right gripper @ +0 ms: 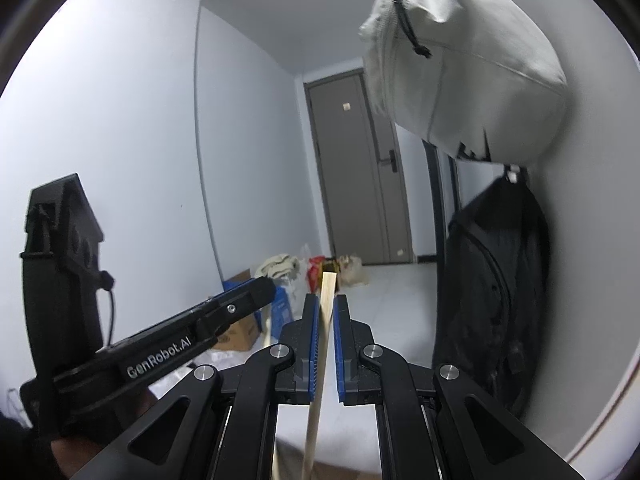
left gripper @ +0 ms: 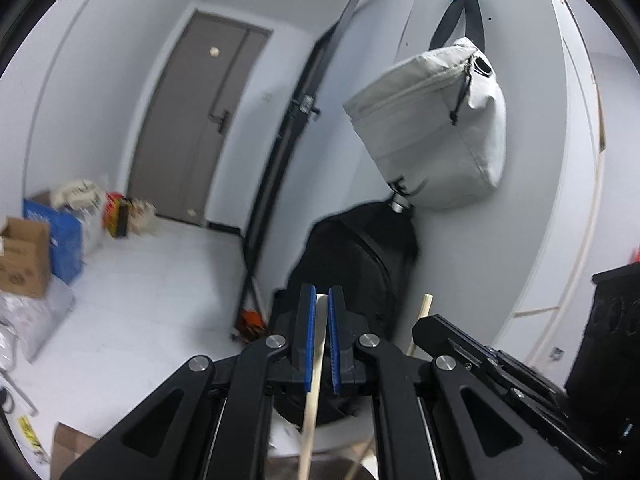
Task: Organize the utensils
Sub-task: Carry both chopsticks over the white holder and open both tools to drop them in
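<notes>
Two grippers are raised side by side, each pinching one pale wooden chopstick. The left gripper [left gripper: 322,300] has its blue pads pressed together on a chopstick [left gripper: 314,364] that stands nearly upright, its top end level with the fingertips and its lower length running down out of view. The right gripper [right gripper: 326,308] is clamped in the same way on a second chopstick [right gripper: 325,320], whose squared top rises just above the fingertips. In the left wrist view the right gripper's body and its stick show just beside on the right; in the right wrist view the left gripper lies close on the left.

Open room lies ahead: a pale floor [left gripper: 160,280] runs to a closed grey door [left gripper: 192,120]. On the near right side a white wall [left gripper: 540,160] crowds in, bearing a grey bag [left gripper: 432,128] hung high and a black backpack [left gripper: 360,256] hung beneath it, both near the fingertips. A dark pole [left gripper: 288,152] leans upright left of the backpack. Cardboard boxes [left gripper: 22,256] and bags are piled along the far left wall, well apart from the grippers.
</notes>
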`<state>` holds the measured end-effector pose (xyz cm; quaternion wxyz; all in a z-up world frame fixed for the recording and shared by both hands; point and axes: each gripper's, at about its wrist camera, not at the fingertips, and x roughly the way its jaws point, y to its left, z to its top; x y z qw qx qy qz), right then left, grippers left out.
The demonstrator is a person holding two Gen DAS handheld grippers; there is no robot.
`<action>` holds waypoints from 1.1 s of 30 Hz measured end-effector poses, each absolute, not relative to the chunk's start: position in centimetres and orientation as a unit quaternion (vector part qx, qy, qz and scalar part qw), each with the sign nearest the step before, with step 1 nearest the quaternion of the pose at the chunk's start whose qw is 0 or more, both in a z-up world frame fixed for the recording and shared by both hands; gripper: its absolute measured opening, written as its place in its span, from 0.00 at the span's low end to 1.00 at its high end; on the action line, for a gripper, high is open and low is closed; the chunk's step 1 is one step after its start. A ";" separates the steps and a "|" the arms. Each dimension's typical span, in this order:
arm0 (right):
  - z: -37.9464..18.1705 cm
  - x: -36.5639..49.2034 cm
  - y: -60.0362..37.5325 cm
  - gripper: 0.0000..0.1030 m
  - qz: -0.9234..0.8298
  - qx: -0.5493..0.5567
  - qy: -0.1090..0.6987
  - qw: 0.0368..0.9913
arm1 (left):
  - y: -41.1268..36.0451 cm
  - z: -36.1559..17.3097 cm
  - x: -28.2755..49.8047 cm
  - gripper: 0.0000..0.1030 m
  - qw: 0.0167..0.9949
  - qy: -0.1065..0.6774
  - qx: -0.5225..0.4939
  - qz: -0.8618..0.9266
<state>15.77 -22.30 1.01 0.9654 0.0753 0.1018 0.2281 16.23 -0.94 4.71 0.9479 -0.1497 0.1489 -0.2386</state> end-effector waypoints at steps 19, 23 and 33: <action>-1.4 12.0 -24.8 0.16 0.275 0.138 0.196 0.931 | -1.4 3.8 15.8 0.13 0.875 0.296 -0.169 -0.345; -1.0 10.3 -26.9 0.49 0.258 0.169 0.187 0.933 | -1.0 4.5 15.0 0.34 0.874 0.299 -0.169 -0.344; -2.1 5.6 -28.0 0.81 0.230 0.180 0.223 0.930 | 0.8 4.6 9.3 0.65 0.917 0.305 -0.115 -0.231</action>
